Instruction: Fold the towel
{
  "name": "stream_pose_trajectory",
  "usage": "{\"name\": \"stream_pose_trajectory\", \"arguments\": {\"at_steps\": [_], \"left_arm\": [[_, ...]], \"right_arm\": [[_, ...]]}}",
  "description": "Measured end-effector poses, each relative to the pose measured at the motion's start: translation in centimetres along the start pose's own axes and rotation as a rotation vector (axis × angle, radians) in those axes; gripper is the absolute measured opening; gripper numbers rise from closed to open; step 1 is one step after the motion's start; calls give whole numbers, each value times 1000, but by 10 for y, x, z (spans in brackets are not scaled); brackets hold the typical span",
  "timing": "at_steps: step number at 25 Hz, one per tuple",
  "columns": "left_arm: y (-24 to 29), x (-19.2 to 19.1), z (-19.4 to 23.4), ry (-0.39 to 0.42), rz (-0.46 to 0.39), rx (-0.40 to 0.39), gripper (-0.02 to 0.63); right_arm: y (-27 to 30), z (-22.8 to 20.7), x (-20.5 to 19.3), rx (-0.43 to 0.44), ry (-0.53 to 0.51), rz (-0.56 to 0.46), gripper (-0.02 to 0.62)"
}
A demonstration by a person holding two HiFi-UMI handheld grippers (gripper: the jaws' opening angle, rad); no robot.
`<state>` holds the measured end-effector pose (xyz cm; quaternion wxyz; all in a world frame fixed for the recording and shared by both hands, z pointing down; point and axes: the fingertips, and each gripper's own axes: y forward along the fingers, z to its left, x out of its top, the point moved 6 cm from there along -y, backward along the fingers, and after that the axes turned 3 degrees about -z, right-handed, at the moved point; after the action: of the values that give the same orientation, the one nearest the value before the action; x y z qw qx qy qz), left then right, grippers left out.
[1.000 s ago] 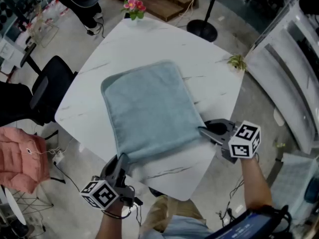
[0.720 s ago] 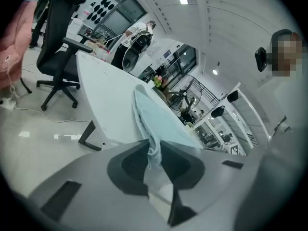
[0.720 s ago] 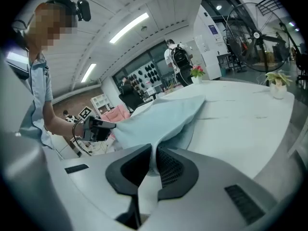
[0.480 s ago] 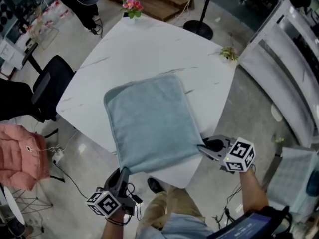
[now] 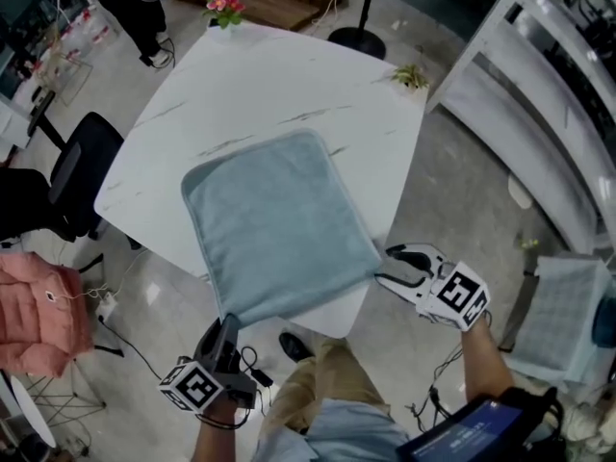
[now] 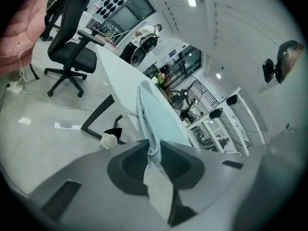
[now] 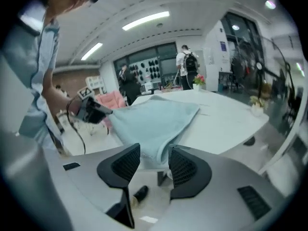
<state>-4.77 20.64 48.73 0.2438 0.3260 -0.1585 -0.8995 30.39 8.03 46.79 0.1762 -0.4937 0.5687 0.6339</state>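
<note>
Left tongs (image 5: 229,327) clamped a corner of the pale blue terry towel (image 5: 274,224), which hid their tips; right tongs (image 5: 389,268) had just opened, another corner loose between.

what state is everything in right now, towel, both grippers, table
towel: unfolded, spread flat on the table, near edge past the table's edge
left gripper: jaws shut on the towel's near left corner
right gripper: jaws have just been opening, near right corner loose between them
table: upright, bearing the towel
</note>
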Motion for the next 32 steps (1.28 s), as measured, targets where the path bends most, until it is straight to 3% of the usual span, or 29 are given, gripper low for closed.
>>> {"name": "stream_pose_trajectory", "arguments": {"at_steps": [3, 6, 10, 13, 16, 17, 19, 26, 29, 32], "left_arm": [[-3, 4, -7, -15, -2, -14, 69], [-3, 10, -13, -37, -8, -44, 69], [-5, 18, -21, -95, -10, -61, 67], [-7, 24, -26, -176, -25, -79, 67], [-8, 33, -33, -222, -46, -122, 66], [-8, 35, -34, -226, -50, -127, 66], [-11, 36, -34, -228, -55, -104, 66], [-39, 30, -34, -276, -71, -11, 66], [-60, 28, -31, -208, -45, 47, 67], [-73, 30, -33, -160, -47, 52, 67]], "right_arm": [[-4, 18, 5, -31, -272, 66, 202], [4, 29, 11, -23, -463, 75, 207], [21, 32, 6, 11, -623, 151, 222], [27, 28, -2, -15, -716, 219, 218], [30, 25, -10, -44, -770, 255, 165], [29, 25, -12, -53, -783, 255, 98], [24, 27, -9, -68, -796, 239, 55], [-3, 51, 19, -73, -776, 198, 46], [-13, 66, 23, -61, -754, 196, 44], [-19, 80, 30, -50, -724, 181, 43]]}}
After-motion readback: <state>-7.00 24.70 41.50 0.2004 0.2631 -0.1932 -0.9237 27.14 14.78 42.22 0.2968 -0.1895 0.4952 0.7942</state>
